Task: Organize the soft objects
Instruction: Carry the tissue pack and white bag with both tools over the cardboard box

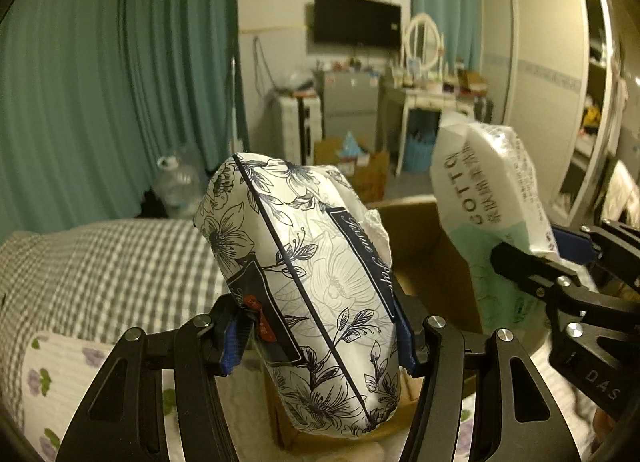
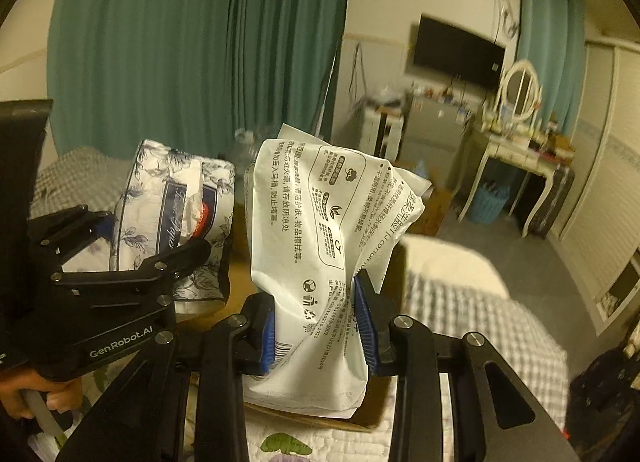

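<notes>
Tissue packs held over cardboard box point(image 1: 420, 238) — floral pack point(image 1: 304, 282) clamped by left gripper point(image 1: 320, 338), cotton pack point(image 2: 320, 262) pinched by right gripper point(image 2: 320, 334), long axes upright.

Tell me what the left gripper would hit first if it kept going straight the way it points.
Probably the cardboard box. The left gripper, shut on the floral tissue pack, aims down over the box's open top. Depth is unclear, so the pack may touch the box before the jaws do.

Bed point(image 1: 120, 262): grey-checked cover, left of the left jaws and right of the right jaws. On it: floral quilt point(image 1: 60, 374) beneath both jaws; open cardboard box point(image 1: 424, 246) just beyond and below the jaws, resting on the quilt.
</notes>
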